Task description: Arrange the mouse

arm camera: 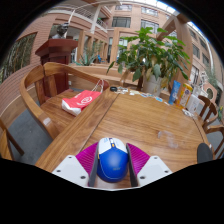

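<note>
At frame bottom, tongs: gripper [112, 166] low centre, its magenta pads [87, 155] flanking a mouse, both fingers pressed to its sides; closed on it.
Mouse: blue-and-white mouse [112, 162] sits between the fingers, blue back toward camera, white front pointing up-frame, resting on the wood.
Table: wooden table [150, 118] fills the middle of the frame.
Left of centre: red-and-white packet [82, 101] lying on a wooden chair [45, 95] just beside the table.
Upper right: potted plant [150, 55] at the table's far edge.
Background: brick building [105, 30] with windows, upper frame.
</note>
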`<state>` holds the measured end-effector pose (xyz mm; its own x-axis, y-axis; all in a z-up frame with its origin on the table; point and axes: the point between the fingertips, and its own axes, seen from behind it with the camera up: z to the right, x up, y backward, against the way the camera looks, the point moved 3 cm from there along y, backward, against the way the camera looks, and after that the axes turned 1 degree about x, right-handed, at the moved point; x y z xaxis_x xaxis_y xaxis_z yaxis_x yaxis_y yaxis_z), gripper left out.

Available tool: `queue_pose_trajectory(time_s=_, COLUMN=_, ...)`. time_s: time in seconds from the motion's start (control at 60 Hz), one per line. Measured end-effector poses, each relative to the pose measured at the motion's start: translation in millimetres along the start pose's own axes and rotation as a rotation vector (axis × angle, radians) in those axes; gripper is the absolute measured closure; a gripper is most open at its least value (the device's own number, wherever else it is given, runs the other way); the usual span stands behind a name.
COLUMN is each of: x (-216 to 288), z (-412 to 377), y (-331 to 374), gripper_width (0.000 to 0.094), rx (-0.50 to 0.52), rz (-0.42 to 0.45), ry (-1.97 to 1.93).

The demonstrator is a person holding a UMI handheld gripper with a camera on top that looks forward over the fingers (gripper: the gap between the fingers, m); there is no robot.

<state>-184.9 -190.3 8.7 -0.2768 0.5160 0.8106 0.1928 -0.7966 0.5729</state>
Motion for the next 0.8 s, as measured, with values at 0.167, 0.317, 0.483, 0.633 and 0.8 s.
queue_pose_trajectory(time_s=0.167, x=2, z=1, y=-2, gripper_width=0.0569, rx=0.008, rz=-0.012, ry=-0.005)
queue_pose_trajectory(time_s=0.317, x=29, z=7, y=16, gripper_width=0.0583, rx=0.017, rz=0.044, ry=0.015)
queue_pose_trajectory(time_s=0.483, x=139, z=43, y=107, gripper_width=0.0582, rx=0.082, rz=0.31, ry=-0.043)
queue_pose_trajectory(time_s=0.633, x=207, z=128, y=186, gripper_width=0.0583, rx=0.04, rz=0.504, ry=-0.098)
queue_pose_trajectory(time_s=0.8, x=153, z=264, y=177, gripper_width=0.0586, rx=-0.145, rz=0.436, ry=-0.139)
